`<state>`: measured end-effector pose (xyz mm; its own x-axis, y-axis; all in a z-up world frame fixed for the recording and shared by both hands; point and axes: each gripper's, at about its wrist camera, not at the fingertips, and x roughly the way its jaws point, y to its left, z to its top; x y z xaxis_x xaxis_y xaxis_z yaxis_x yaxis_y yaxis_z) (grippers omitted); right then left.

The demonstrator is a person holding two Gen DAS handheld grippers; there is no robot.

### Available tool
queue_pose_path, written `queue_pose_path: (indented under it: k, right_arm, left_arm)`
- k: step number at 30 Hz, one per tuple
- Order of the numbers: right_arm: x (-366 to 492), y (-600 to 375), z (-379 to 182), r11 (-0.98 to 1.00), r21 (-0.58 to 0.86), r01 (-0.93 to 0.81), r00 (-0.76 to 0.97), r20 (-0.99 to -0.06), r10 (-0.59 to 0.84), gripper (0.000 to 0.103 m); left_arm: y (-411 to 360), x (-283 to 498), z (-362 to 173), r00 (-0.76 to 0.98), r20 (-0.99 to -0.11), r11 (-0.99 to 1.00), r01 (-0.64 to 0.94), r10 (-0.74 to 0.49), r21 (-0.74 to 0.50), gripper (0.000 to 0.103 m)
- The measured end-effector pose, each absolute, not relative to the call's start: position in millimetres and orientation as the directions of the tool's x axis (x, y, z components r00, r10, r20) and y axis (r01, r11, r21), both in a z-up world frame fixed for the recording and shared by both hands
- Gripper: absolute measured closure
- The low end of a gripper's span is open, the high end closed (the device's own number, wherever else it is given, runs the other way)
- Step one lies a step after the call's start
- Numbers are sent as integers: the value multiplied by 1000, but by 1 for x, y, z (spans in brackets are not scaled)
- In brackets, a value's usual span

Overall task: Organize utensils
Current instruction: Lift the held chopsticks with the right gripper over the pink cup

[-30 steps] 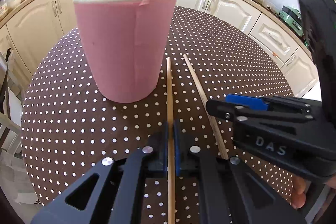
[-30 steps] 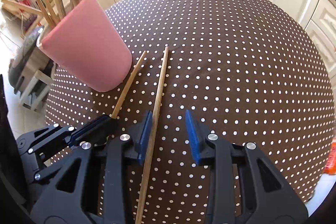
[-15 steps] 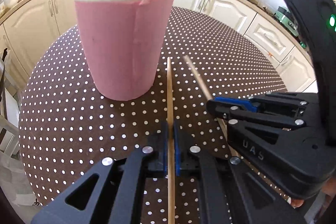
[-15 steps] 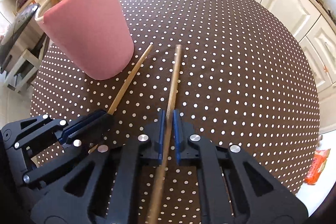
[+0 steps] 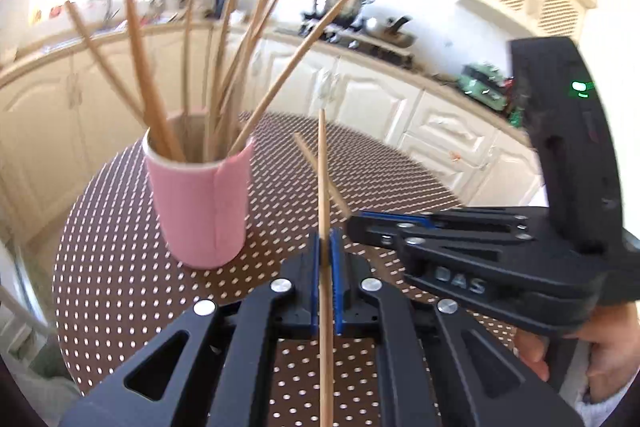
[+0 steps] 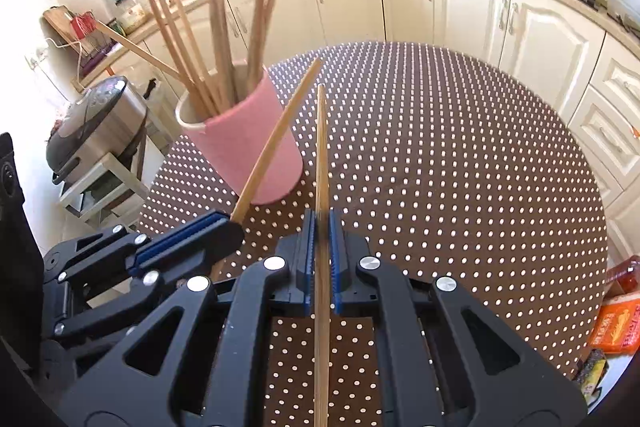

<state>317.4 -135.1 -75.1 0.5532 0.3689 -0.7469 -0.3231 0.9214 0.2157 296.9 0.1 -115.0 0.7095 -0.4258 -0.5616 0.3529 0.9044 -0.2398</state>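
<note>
Left chopstick [image 5: 322, 187]: clamped between the closed jaws of the left gripper [image 5: 325, 255], lifted clear of the table [image 5: 120, 267], tip toward the far edge.
Right chopstick [image 6: 321, 155]: pinched the same way in the right gripper [image 6: 320, 239], jaws closed down onto it, also off the table.
Pink cup [image 5: 200, 203]: stands upright toward the table's left edge, already holding a loose fan of chopsticks; both held sticks sit just to its right, neither above the rim yet.
Step in hand (judgement): carrying both sticks to the cup for dropping in.
Doing it well (judgement): tip each stick steeply so its lower end goes into the cup's mouth first; feed one at a time so the two grippers do not foul each other; aim for a gap in the fan; let go only once the end is inside the rim.
Left view only: the person's hand [image 5: 592, 351] on the right gripper's handle, and a green light on its body.
Right view only: a rice cooker [image 6: 96, 123] on a low stand beyond the table's left edge and an orange packet [image 6: 616, 323] past the right edge.
</note>
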Motion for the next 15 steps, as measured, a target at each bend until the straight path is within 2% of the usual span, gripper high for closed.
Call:
queue_pose_path:
  k: [9,15]
  right_arm:
    - [290,-146,-40,883,220,-415,626,-636,452,95]
    - [280,-137,-17,871,201,-449,651,-594,473,95]
  left_arm:
    - [-1,279,-101,720,-529,891,403,-449,-207,97]
    - [6,278,-94,731,-511,889,415,-453,-194,97]
